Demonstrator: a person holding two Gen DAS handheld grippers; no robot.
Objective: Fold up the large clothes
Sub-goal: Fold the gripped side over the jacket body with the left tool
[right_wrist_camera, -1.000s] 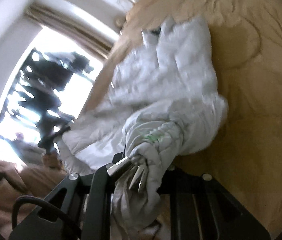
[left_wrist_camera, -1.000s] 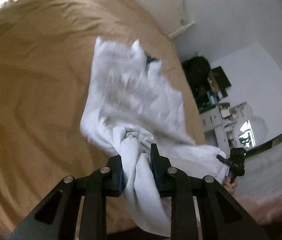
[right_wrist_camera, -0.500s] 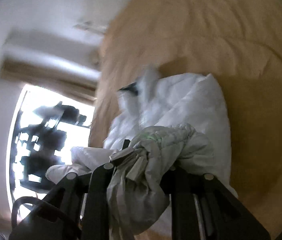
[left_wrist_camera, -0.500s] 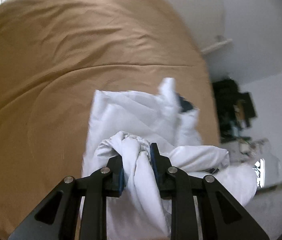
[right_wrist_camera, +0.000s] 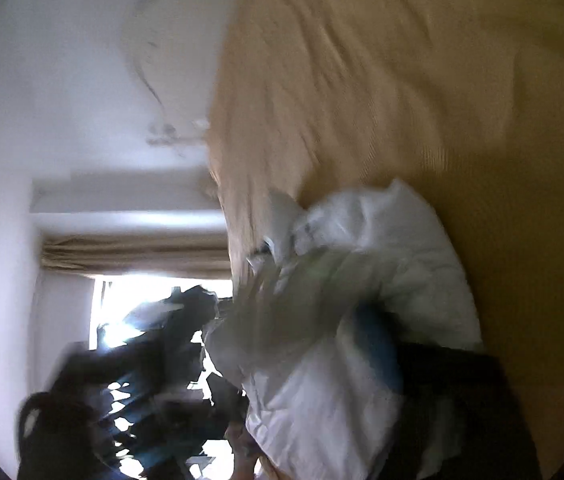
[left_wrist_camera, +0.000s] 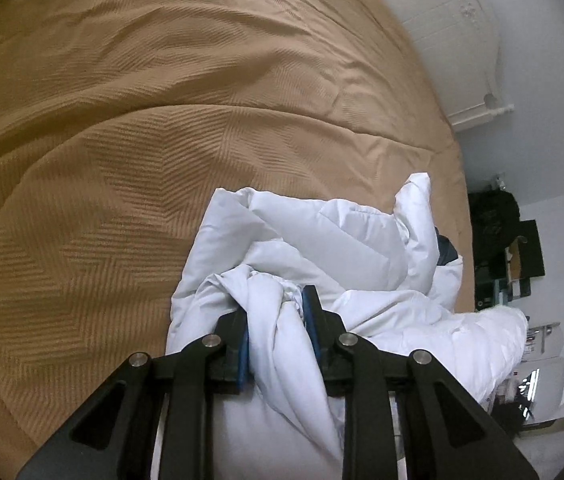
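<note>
A large white garment (left_wrist_camera: pixel 322 248) lies bunched on a tan bedspread (left_wrist_camera: pixel 122 120). My left gripper (left_wrist_camera: pixel 276 320) is shut on a twisted fold of the white garment, low over the bed. The right wrist view is blurred by motion. There the white garment (right_wrist_camera: pixel 362 300) bulges between the dark fingers (right_wrist_camera: pixel 442 364) of my right gripper (right_wrist_camera: pixel 322 360), which appears shut on the cloth. A small dark blue part (left_wrist_camera: pixel 446 250) shows at the garment's far right edge.
The tan bedspread (right_wrist_camera: pixel 402 80) fills most of both views. A white wall and headboard (left_wrist_camera: pixel 462 40) lie beyond the bed. Dark shelves with clutter (left_wrist_camera: pixel 502 248) stand at the right. A bright window with a curtain (right_wrist_camera: pixel 134 256) shows in the right wrist view.
Both grippers have carried the garment down toward the bed. The cloth, spread out and hanging a second ago, now lies bunched on the bedspread. The right wrist view swings fast and blurs.
</note>
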